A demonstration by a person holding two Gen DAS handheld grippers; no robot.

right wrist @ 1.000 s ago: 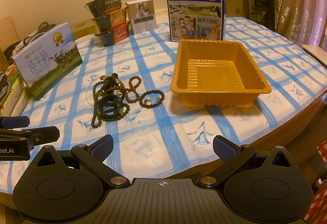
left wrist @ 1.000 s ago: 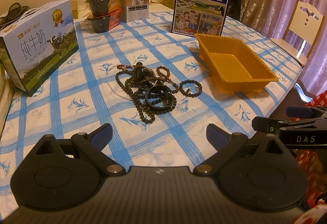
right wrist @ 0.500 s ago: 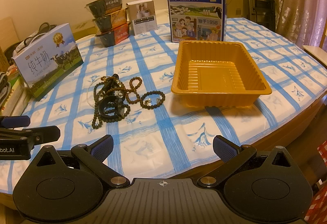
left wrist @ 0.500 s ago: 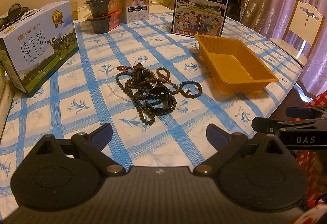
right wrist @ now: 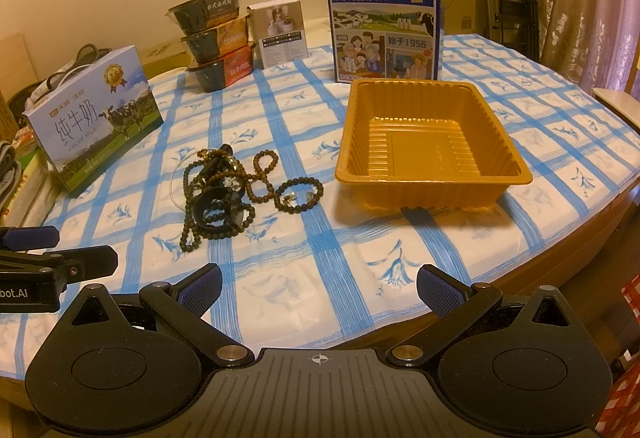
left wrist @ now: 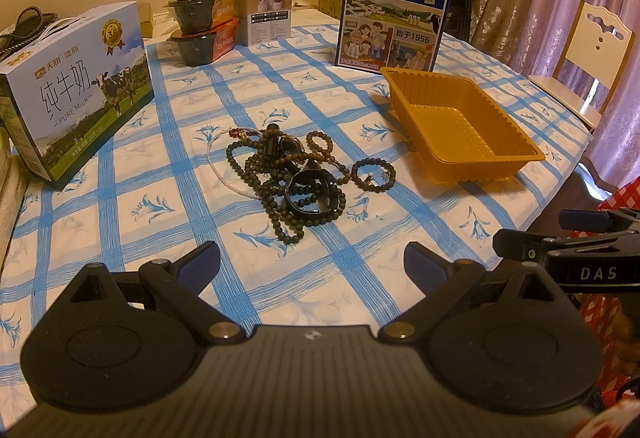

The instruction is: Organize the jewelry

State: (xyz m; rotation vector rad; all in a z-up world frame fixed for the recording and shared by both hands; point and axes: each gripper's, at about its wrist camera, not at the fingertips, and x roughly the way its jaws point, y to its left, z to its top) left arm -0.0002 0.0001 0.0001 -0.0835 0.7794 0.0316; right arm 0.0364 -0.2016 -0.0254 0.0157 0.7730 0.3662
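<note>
A tangled pile of dark bead strings and bangles [left wrist: 296, 178] lies on the blue-checked tablecloth, also in the right wrist view [right wrist: 236, 194]. A small bead bracelet [left wrist: 373, 174] lies at its right edge. An empty orange plastic tray [left wrist: 460, 126] stands right of the pile, also in the right wrist view [right wrist: 428, 142]. My left gripper [left wrist: 312, 266] is open and empty, near the front edge, short of the pile. My right gripper [right wrist: 320, 290] is open and empty at the table's front edge, with the tray ahead to the right.
A milk carton box [left wrist: 76, 86] stands at left, a blue milk box [left wrist: 394, 10] behind the tray. Stacked food bowls [left wrist: 204, 26] and a small white box [left wrist: 268, 10] stand at the back. A chair [left wrist: 588, 54] is at far right.
Both grippers have crept slightly forward and stay open. Nothing on the table has moved.
</note>
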